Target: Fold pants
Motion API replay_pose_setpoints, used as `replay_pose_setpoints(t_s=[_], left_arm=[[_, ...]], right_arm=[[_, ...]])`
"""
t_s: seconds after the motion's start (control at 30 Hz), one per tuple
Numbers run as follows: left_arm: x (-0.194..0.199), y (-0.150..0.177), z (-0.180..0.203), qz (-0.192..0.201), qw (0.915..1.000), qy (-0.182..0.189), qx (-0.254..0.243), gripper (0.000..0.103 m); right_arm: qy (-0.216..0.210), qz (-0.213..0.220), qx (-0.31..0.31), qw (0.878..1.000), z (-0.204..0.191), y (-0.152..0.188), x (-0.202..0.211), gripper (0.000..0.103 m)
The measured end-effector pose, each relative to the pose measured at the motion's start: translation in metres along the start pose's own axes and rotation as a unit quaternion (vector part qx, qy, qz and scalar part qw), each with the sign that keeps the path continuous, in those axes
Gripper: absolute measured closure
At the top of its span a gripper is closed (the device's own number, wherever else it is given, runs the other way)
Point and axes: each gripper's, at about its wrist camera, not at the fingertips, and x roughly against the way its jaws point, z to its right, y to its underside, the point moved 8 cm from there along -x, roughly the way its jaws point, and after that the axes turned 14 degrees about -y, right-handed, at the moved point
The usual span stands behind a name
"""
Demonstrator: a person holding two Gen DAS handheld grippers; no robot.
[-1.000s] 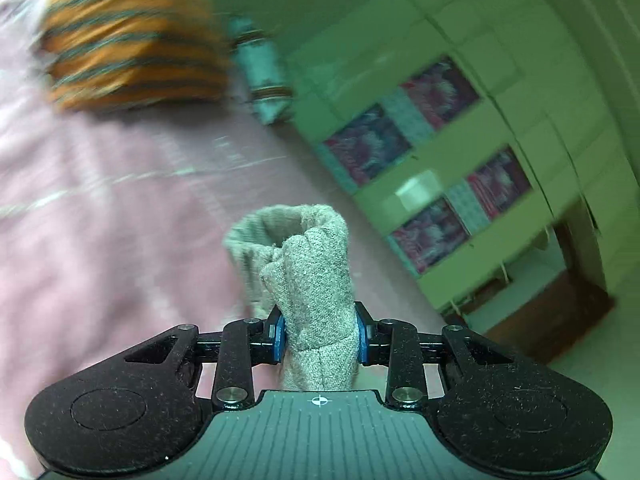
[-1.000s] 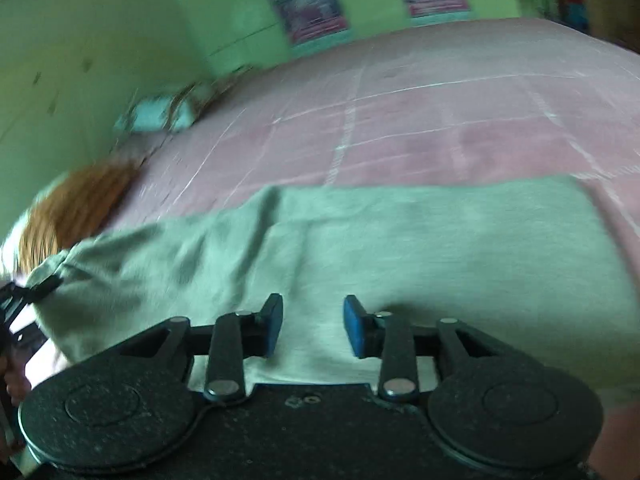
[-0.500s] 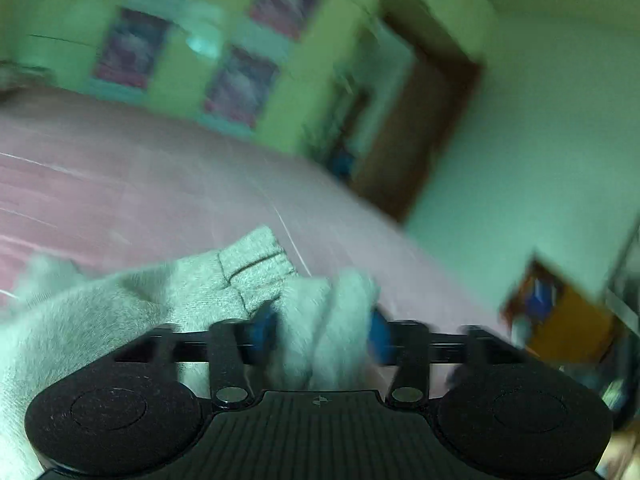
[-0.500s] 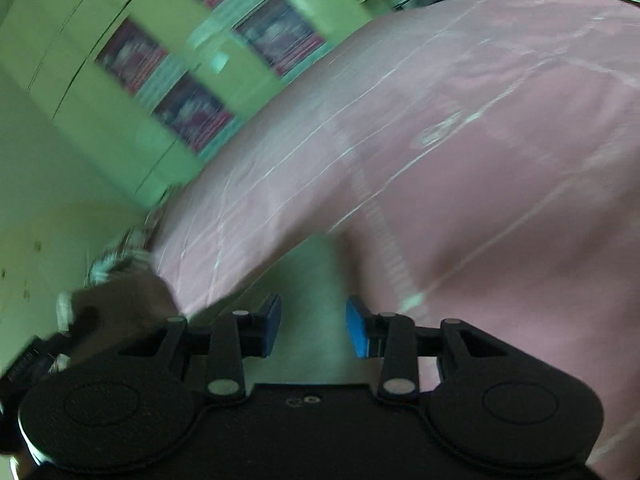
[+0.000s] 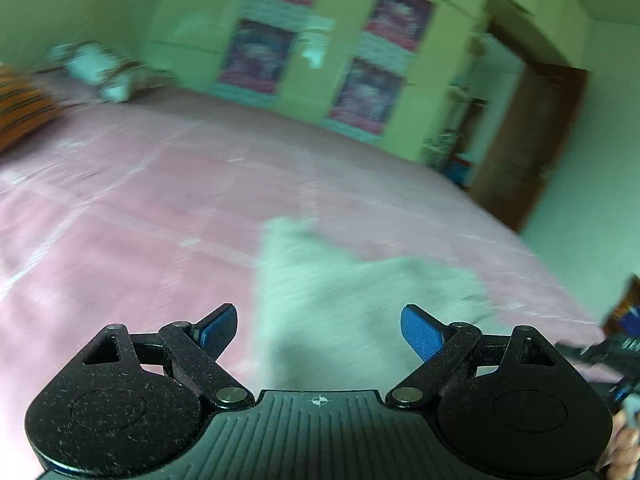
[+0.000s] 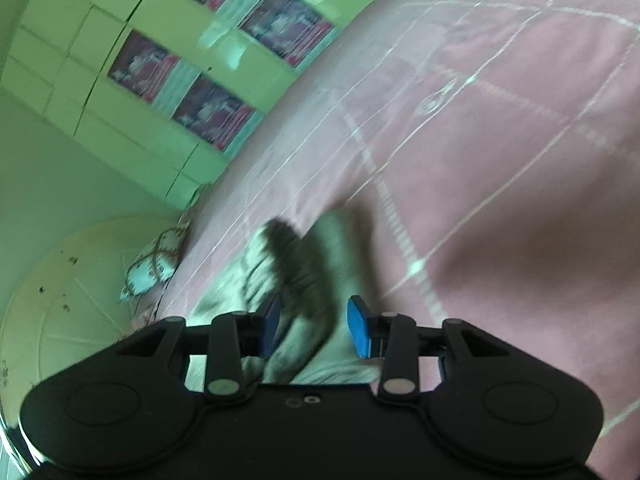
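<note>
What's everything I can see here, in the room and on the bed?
Pants: one, grey, lying on the bed just ahead of both tools.
Bedsheet: one, pink with pale lines, covering the bed.
Striped cushion: one, orange with dark stripes, far left of the bed.
Patterned pillow: one, white and brown, at the bed's edge.
Wardrobe: one, green, with blurred pink posters, behind the bed.
Door: one, brown, to the right.
Left tool: one, black with blue pads, wide open, empty.
Right tool: one, black with blue pads, open over the pants.
</note>
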Motion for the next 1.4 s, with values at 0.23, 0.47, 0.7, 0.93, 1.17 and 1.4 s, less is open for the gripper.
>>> replay_pose_setpoints(t_s=[0.23,0.47,0.7,0.93,1.17,1.4], left_arm=[[0.006,0.049,-0.041,-0.05,0.9985,-0.018,-0.015,0.014],[-0.022,0.06,-0.015,-0.064,0.997,-0.024,-0.035,0.014],[-0.03,0.065,-0.012,-0.063,0.9962,-0.034,-0.05,0.014],[-0.033,0.068,-0.008,-0.058,0.9959,-0.037,-0.059,0.014],[-0.029,0.069,-0.01,-0.051,0.9968,-0.033,-0.051,0.014],[-0.03,0.07,-0.011,-0.054,0.9973,-0.027,-0.041,0.014]], right_arm=[[-0.01,-0.015,-0.01,1.0,-0.013,0.013,-0.007,0.073],[-0.017,-0.007,-0.074,0.997,-0.004,0.022,-0.017,0.071],[-0.006,-0.01,-0.08,0.997,0.002,0.028,-0.028,0.069],[-0.013,-0.009,-0.076,0.997,-0.01,0.031,-0.053,0.034],[0.007,0.002,-0.099,0.995,-0.006,0.036,-0.052,0.046],[0.016,-0.003,-0.094,0.995,-0.008,0.034,-0.069,0.047]])
